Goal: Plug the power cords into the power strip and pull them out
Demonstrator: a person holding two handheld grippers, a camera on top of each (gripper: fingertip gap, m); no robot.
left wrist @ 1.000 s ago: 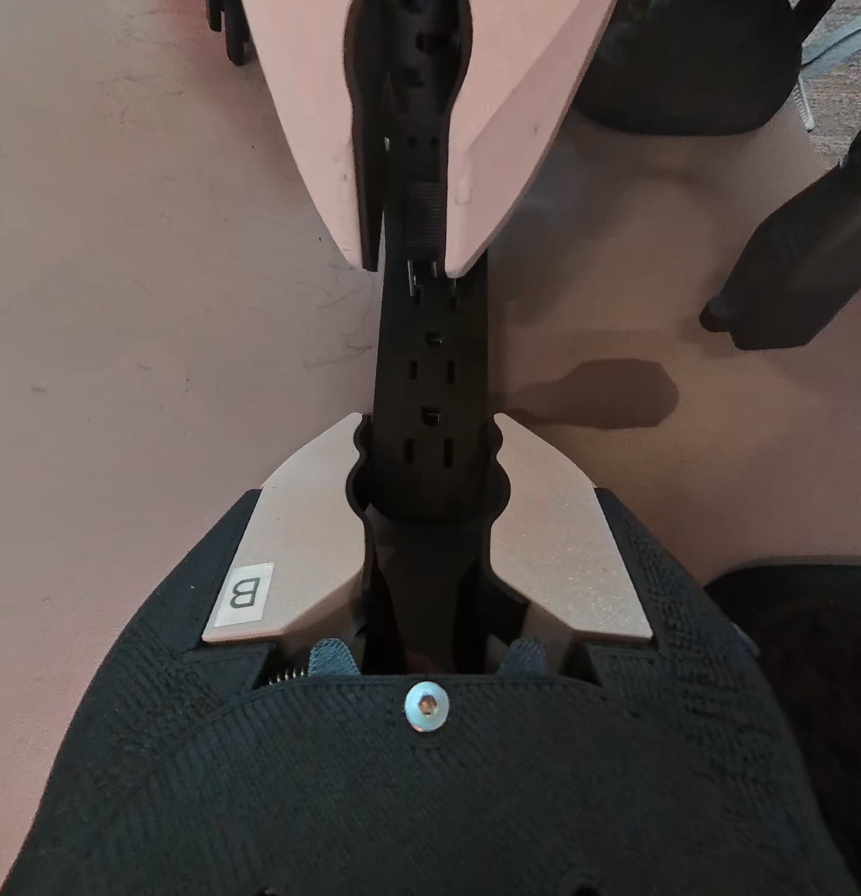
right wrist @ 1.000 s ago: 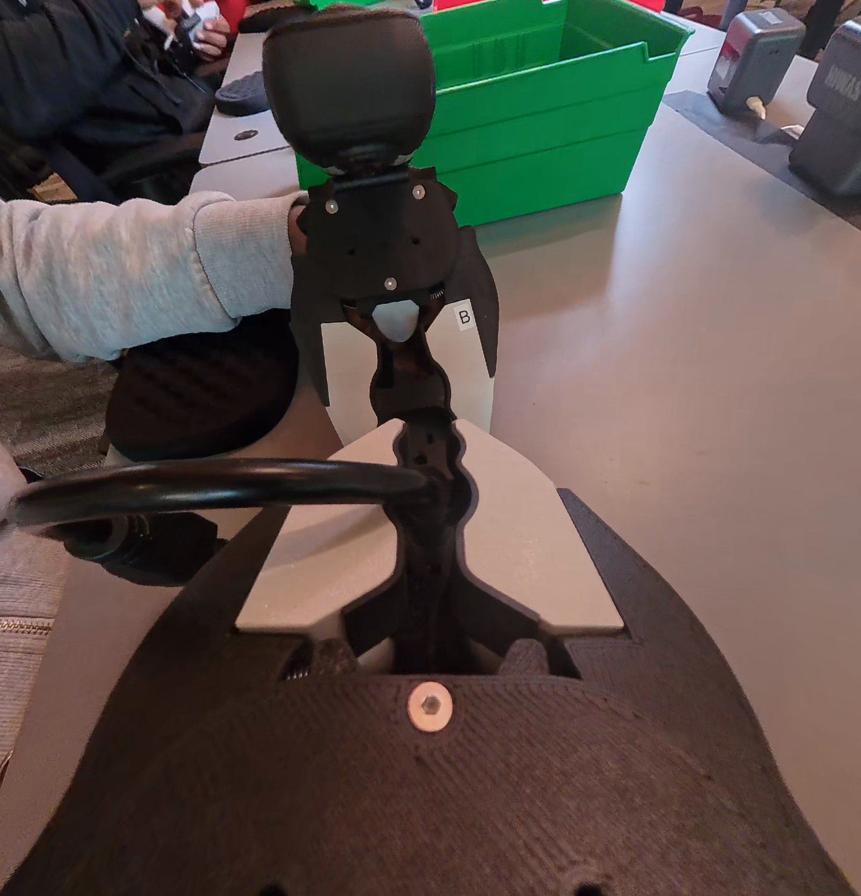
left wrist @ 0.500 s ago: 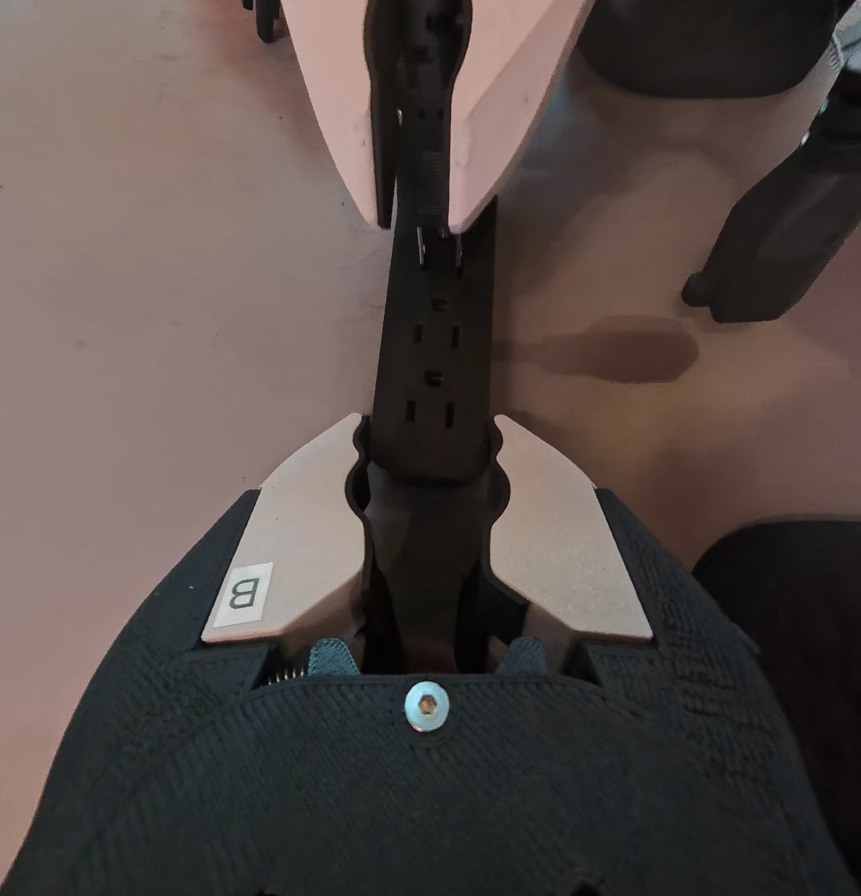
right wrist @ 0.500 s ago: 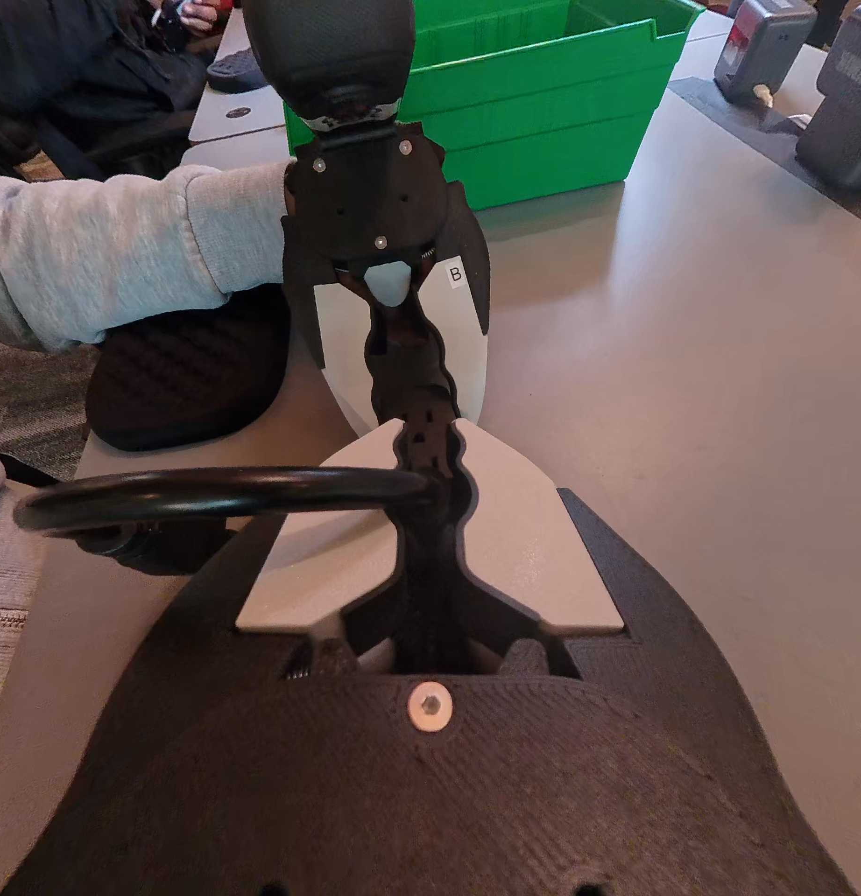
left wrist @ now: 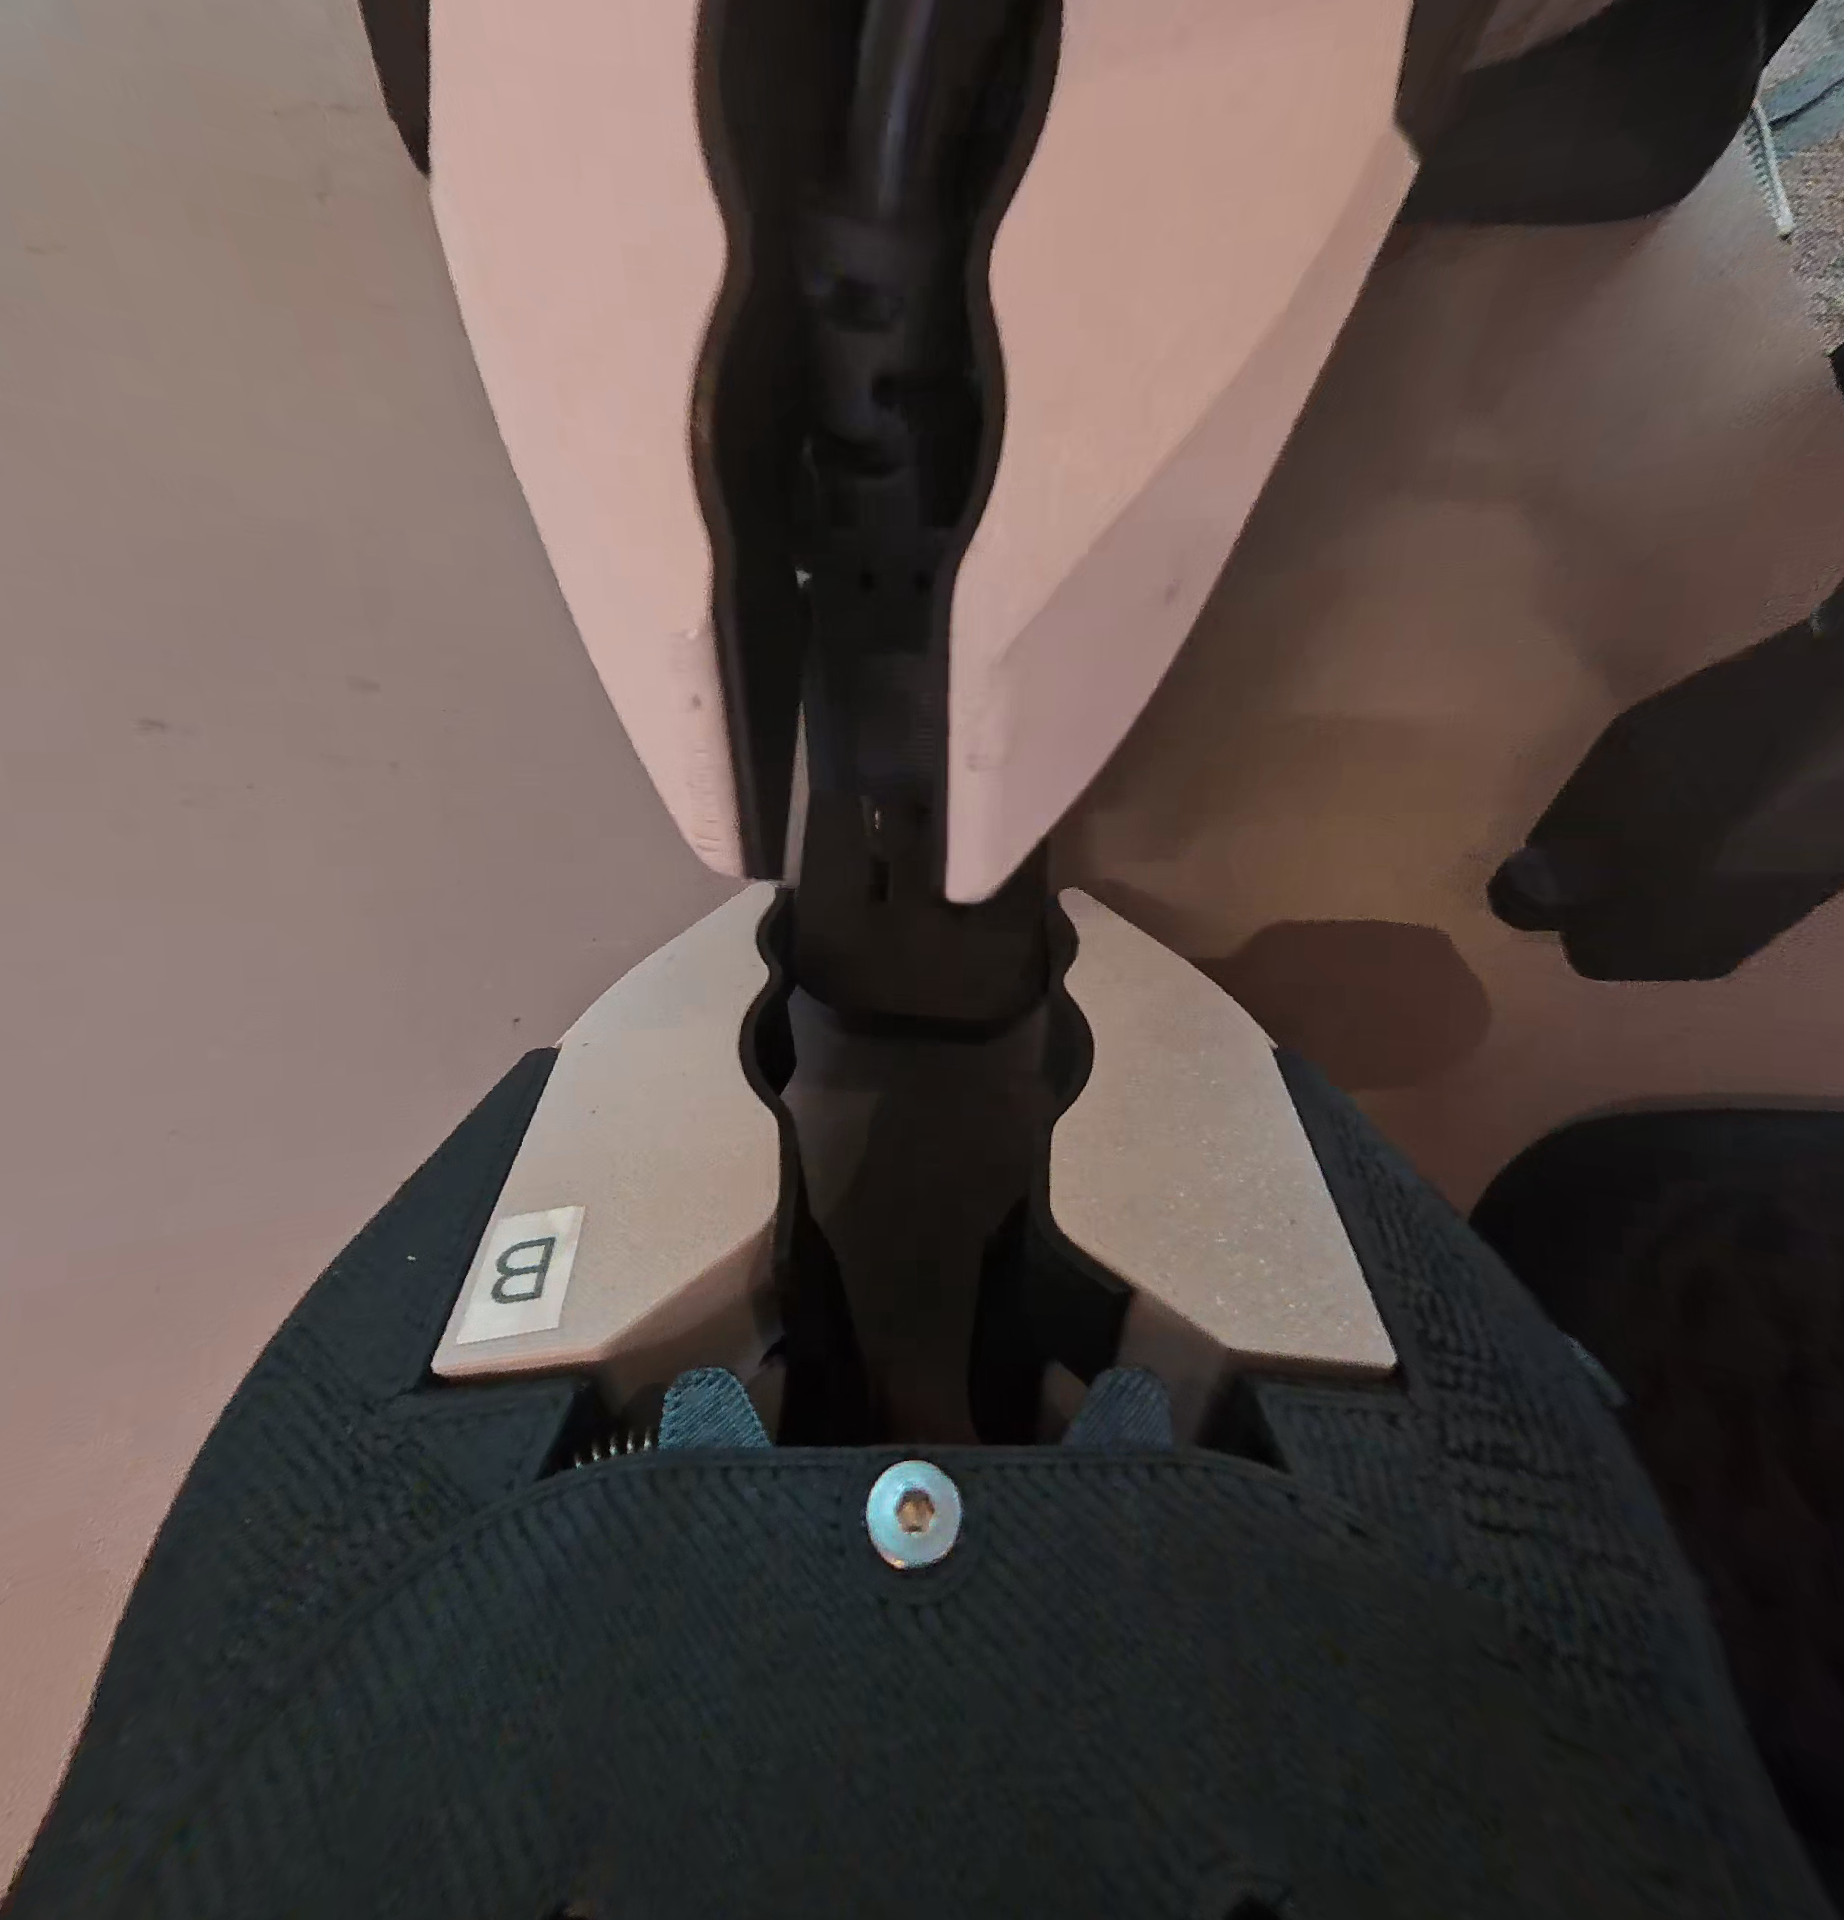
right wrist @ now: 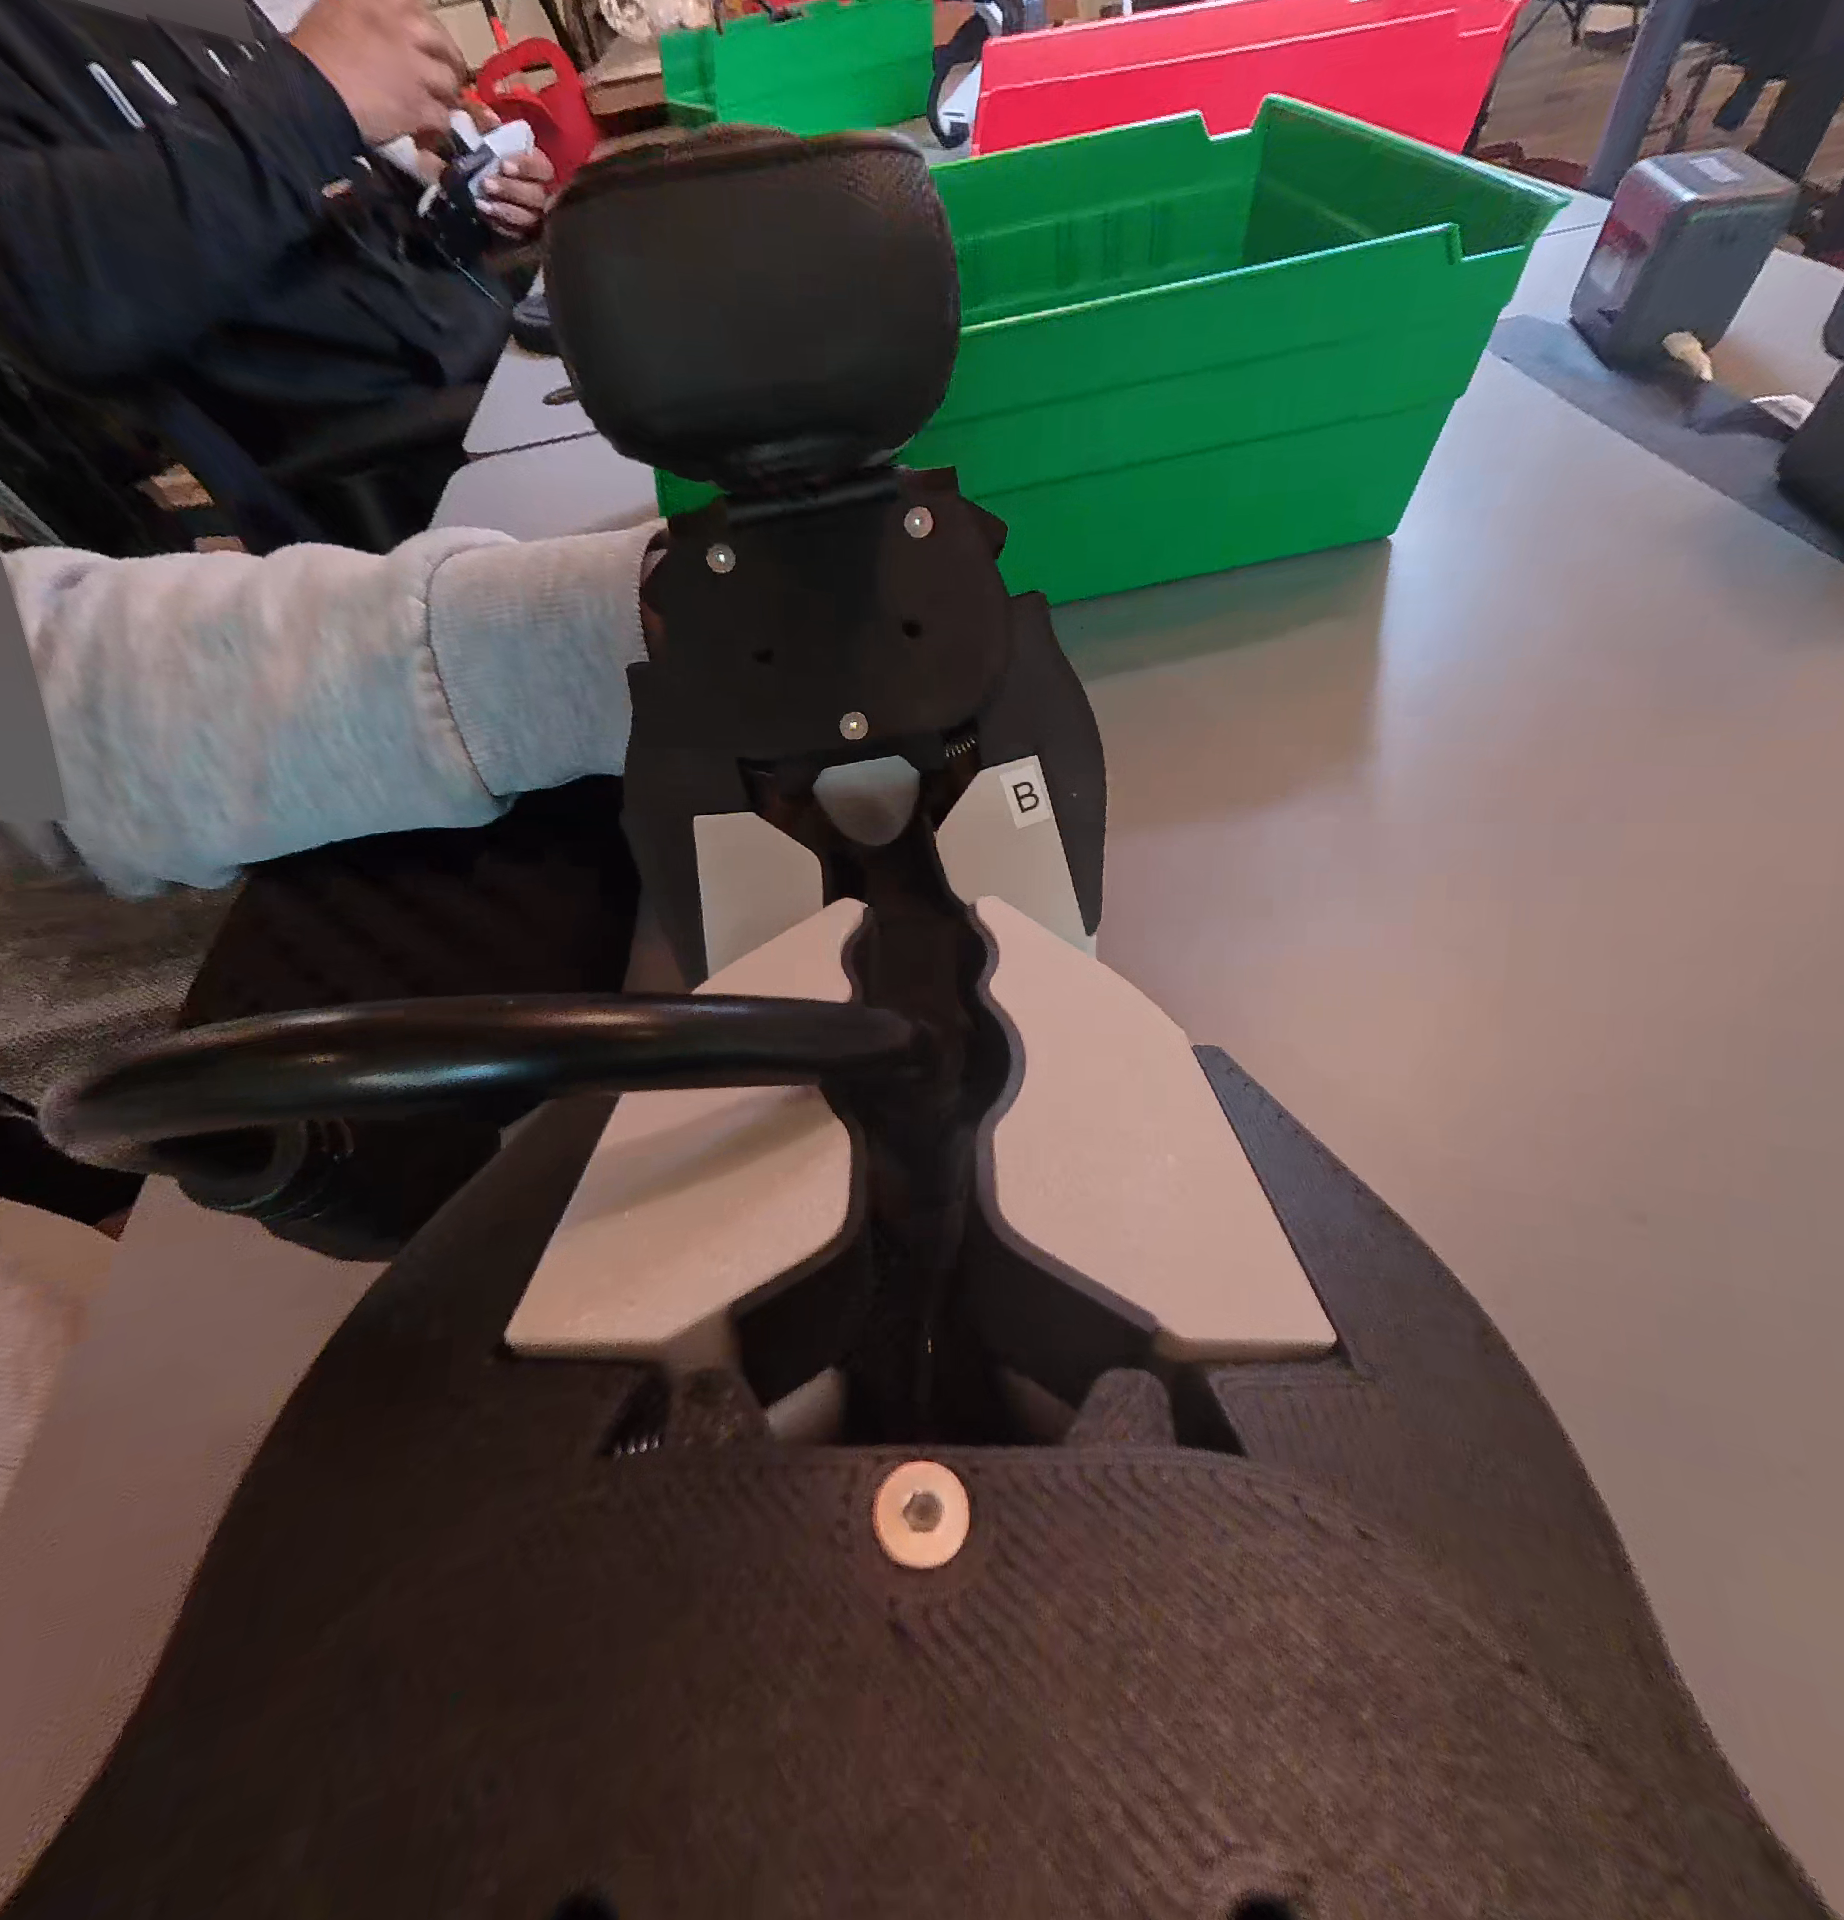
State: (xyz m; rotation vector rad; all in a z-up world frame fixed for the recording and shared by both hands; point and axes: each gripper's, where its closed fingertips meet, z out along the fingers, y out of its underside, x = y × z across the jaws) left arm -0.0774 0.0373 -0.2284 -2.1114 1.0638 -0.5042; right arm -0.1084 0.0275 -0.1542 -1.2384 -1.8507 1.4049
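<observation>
My left gripper (left wrist: 913, 914) is shut on the near end of the black power strip (left wrist: 923, 961), which runs away from it over the table (left wrist: 222, 623). My right gripper (left wrist: 856, 873) comes in from above, shut on a black plug (left wrist: 887, 727), its tips almost touching the left fingertips. A metal prong shows just over the strip's last outlet; I cannot tell if it is seated. In the right wrist view my right gripper (right wrist: 920, 914) grips the plug (right wrist: 933, 1049), and its cord (right wrist: 482, 1039) loops off left. The left gripper's black body (right wrist: 824, 623) faces it, held by a grey-sleeved arm (right wrist: 274, 696).
A green bin (right wrist: 1209, 343) stands behind the left gripper, with a red bin (right wrist: 1240, 83) and another green one farther back. Grey devices (right wrist: 1676, 249) sit at the far right. A person in dark clothes (right wrist: 170, 208) sits back left. A black armrest (left wrist: 1707, 810) lies right. My hands' fingertips stand some 7 cm from each other.
My right gripper has moved with the plug along the strip toward my left gripper, from mid-strip to the last outlet. The two grippers are now nearly tip to tip.
</observation>
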